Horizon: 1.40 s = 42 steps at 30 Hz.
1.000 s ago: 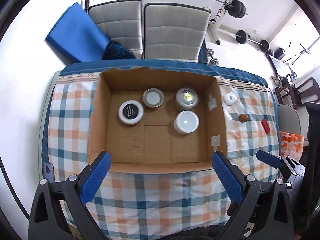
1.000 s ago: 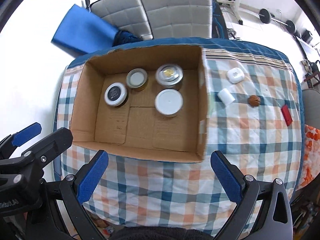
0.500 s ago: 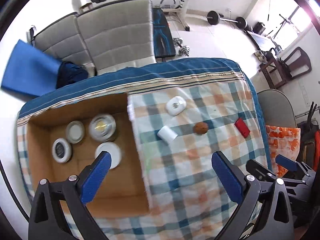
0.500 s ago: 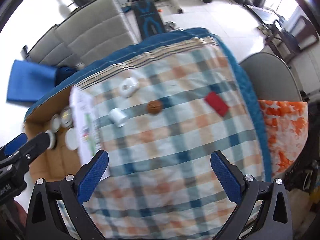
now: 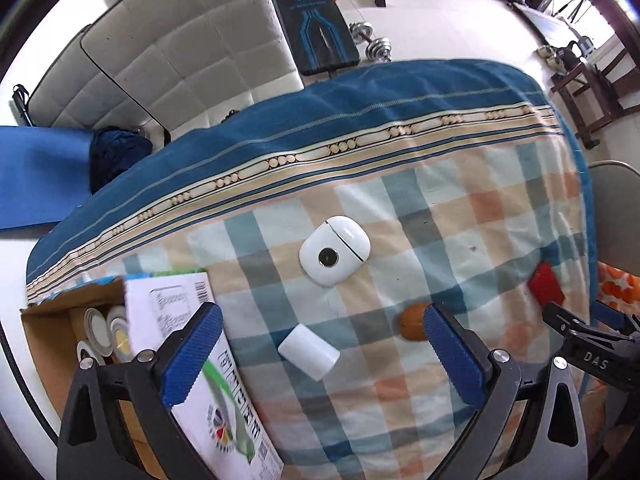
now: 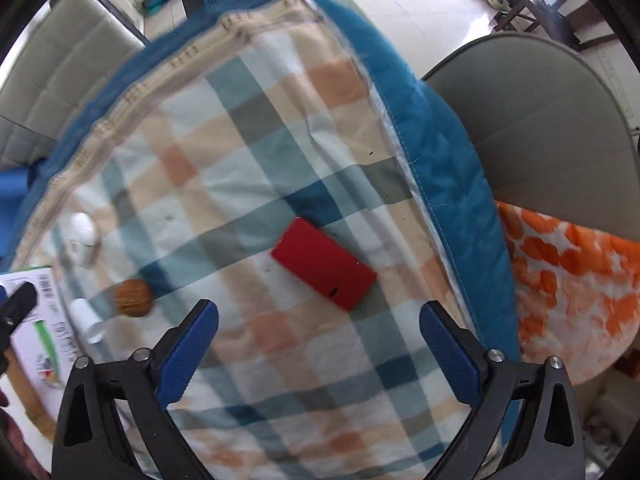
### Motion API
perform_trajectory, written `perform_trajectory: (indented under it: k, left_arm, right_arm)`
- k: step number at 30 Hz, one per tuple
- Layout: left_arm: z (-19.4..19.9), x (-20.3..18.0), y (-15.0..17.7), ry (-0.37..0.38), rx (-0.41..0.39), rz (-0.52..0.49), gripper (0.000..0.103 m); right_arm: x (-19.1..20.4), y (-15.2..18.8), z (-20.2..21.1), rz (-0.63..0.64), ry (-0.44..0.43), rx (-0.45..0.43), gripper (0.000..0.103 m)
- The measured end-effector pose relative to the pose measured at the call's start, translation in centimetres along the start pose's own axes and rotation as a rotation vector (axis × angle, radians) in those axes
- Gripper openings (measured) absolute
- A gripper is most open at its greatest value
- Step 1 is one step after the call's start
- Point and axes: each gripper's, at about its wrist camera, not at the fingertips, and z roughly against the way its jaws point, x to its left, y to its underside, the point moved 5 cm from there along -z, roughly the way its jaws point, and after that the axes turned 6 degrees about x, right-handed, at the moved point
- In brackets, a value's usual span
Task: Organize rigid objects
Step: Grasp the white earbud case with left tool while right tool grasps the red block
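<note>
Counted on the checked cloth (image 5: 400, 208): one white earbud case (image 5: 334, 250) ahead of the left gripper (image 5: 320, 354); one small white cylinder (image 5: 309, 352) between its fingers; one walnut (image 5: 412, 322) just beside its right finger; one red block (image 6: 324, 269) ahead of the right gripper (image 6: 318, 350). Off to the left gripper's left side: one cardboard box (image 5: 52, 344), with round lidded jars (image 5: 104, 334) inside, partly hidden, number unclear. Two grippers in all. Two dumbbells (image 5: 370, 40) on the floor beyond.

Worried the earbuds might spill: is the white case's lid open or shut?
Shut: the white case lies flat on the cloth, its lid seam a thin closed line.
</note>
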Motion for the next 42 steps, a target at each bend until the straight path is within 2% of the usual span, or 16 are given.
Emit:
perform_trajectory:
  k: [2, 4, 7, 10, 13, 15, 16, 17, 22, 27, 33, 36, 38, 39, 40, 42]
  left_arm:
    - [-1.7, 0.1, -0.7, -0.009, 0.031, -0.005, 0.103]
    - [-3.0, 0.2, -1.3, -0.009, 0.05, -0.009, 0.103]
    - [-4.4, 0.4, -2.2, -0.004, 0.069, -0.014, 0.103]
    - [-5.4, 0.4, -3.4, -0.009, 0.067, -0.031, 0.103]
    - [-6.4, 0.1, -4.5, 0.003, 0.07, -0.057, 0.103]
    - [-7.1, -0.2, -5.1, 0.024, 0.081, -0.071, 0.088]
    - [-7.5, -0.4, -5.2, 0.028, 0.097, -0.074, 0.065]
    - [-7.8, -0.5, -5.2, 0.041, 0.116, -0.078, 0.053]
    - [-7.8, -0.2, -4.7, 0.149, 0.148, -0.046, 0.052]
    - [-8.5, 0.3, -4.8, 0.177, 0.173, -0.038, 0.058]
    - [-8.4, -1.4, -4.3, 0.151, 0.212, -0.138, 0.064]
    - [-8.7, -1.6, -4.1, 0.125, 0.201, -0.143, 0.064]
    - [-8.7, -1.8, -3.7, 0.09, 0.197, -0.164, 0.05]
    - [-8.5, -2.3, -3.0, 0.084, 0.195, -0.165, 0.049]
    - [-8.4, -2.4, -2.7, 0.094, 0.196, -0.155, 0.049]
    - [-8.2, -2.5, -2.2, 0.129, 0.192, -0.129, 0.049]
  right_arm:
    - [0.1, -0.7, -2.0, 0.03, 0.038, 0.034, 0.09]
    - [0.3, -1.1, -3.3, 0.049, 0.058, 0.053, 0.062]
    - [0.9, -1.3, -3.4, 0.061, 0.057, 0.036, 0.053]
    - [2.0, -1.3, -2.7, 0.042, -0.036, 0.043, 0.044]
    - [3.4, -2.0, -2.6, 0.017, -0.137, 0.071, 0.041]
    - [4.5, -2.5, -3.2, 0.022, -0.195, 0.12, 0.04]
    - [4.9, -2.7, -3.5, 0.02, -0.209, 0.14, 0.041]
    - [5.1, -2.9, -3.6, 0.019, -0.206, 0.147, 0.042]
    - [6.2, -3.7, -2.9, 0.055, -0.2, 0.127, 0.063]
    - [6.7, -4.3, -3.5, 0.072, -0.168, 0.133, 0.066]
    - [8.1, -5.0, -3.5, 0.083, -0.131, 0.128, 0.066]
    - [8.3, -4.7, -3.7, 0.079, -0.115, 0.124, 0.06]
    - [7.7, -3.9, -3.9, 0.085, -0.096, 0.122, 0.053]
    - [7.5, -3.9, -3.8, 0.086, -0.087, 0.117, 0.045]
    - [7.2, -3.8, -3.8, 0.091, -0.08, 0.112, 0.037]
    - [7.0, -3.7, -3.7, 0.088, -0.099, 0.112, 0.037]
